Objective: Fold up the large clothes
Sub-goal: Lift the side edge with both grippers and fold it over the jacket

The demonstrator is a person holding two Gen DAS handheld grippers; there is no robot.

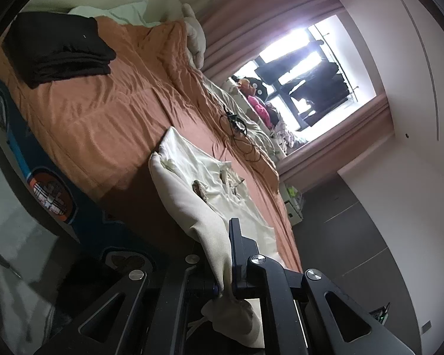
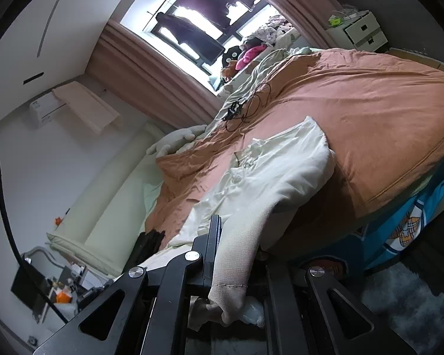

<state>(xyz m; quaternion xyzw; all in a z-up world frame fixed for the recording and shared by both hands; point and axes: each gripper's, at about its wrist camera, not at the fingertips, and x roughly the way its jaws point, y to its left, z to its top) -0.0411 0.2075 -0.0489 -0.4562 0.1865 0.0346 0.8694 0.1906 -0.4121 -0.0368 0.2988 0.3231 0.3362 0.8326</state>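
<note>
Nearest to me, my left gripper (image 1: 222,269) has its jaws pinched together on an edge of the cream garment (image 1: 210,195), and the cloth bunches out behind the fingers. My right gripper (image 2: 231,269) is clamped the same way on another edge of that garment (image 2: 269,177); a line of stitching shows on the hem just at the jaws. Between my two grips the garment runs forward, lifted at my end, while the rest lies rumpled on the orange bedspread (image 1: 103,112) near the bed's edge.

Below the spread, the side of the bed shows a blue sheet (image 2: 405,236) printed with a cartoon figure in a plaid pattern; I can read no words on it. In the right view a grey shaggy rug (image 2: 408,304) lies on the floor beside the bed.

Further on, a tangle of black cable (image 1: 236,130) sits on the spread beyond the garment. A folded stack of dark clothes (image 1: 59,47) rests well apart, toward the far corner of the bed, with pale pillows (image 1: 118,13) behind it.

Farthest off, pink curtains (image 1: 334,136) frame a bright window (image 2: 204,26) where dark clothes hang on a rail, soft toys are piled on the sill, and a white drawer unit (image 2: 361,31) stands by the wall. No label or writing anywhere is legible.
</note>
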